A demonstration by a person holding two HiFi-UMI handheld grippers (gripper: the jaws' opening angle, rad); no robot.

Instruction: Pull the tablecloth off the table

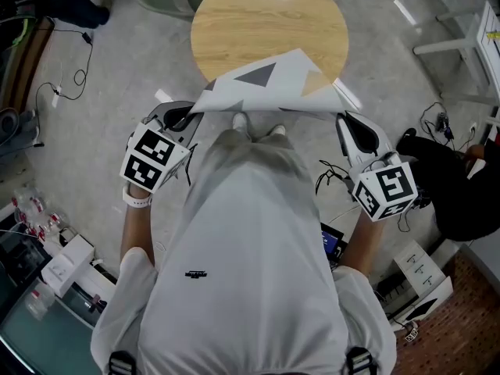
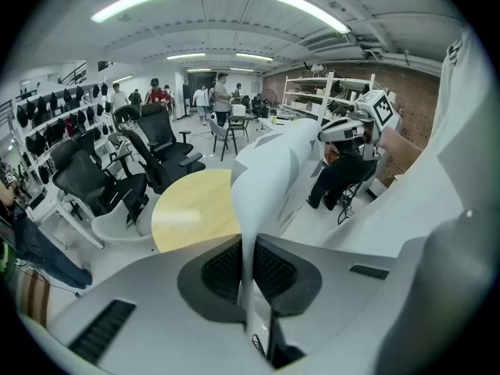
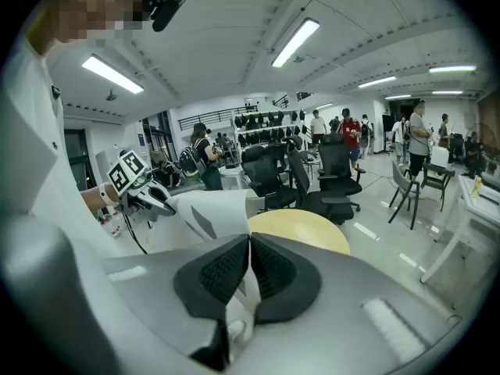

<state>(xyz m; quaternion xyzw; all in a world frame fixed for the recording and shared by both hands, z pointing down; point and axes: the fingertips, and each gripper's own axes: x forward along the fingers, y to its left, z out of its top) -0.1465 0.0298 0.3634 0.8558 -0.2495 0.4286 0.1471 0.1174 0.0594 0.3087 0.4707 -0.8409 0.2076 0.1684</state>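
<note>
Underneath everything lies a grey speckled concrete floor (image 1: 117,92), and on it stands a round table with a pale wood-grain top (image 1: 266,22), smooth and mostly bare. Only its near edge is covered.

Draped over that near edge is the white tablecloth with grey triangle print (image 1: 273,84), a thin, limp sheet that folds softly. One corner lies on the wood and points away from the person, toward the table's middle. Its long axis runs left to right: the near edge is stretched in the air between the two tools, off the table and just in front of the person's white shirt (image 1: 250,272).

At the left end, the left gripper (image 1: 195,116), a grey plastic shell with a black-and-white marker cube (image 1: 152,158), has its jaws pressed together on the cloth; in the left gripper view the sheet rises as a narrow white fold from between the black ribbed pads (image 2: 223,268). At the right end, the right gripper (image 1: 340,116) is likewise clamped, its dimpled dark pads meeting on the cloth's edge, which hangs crumpled below them.
</note>
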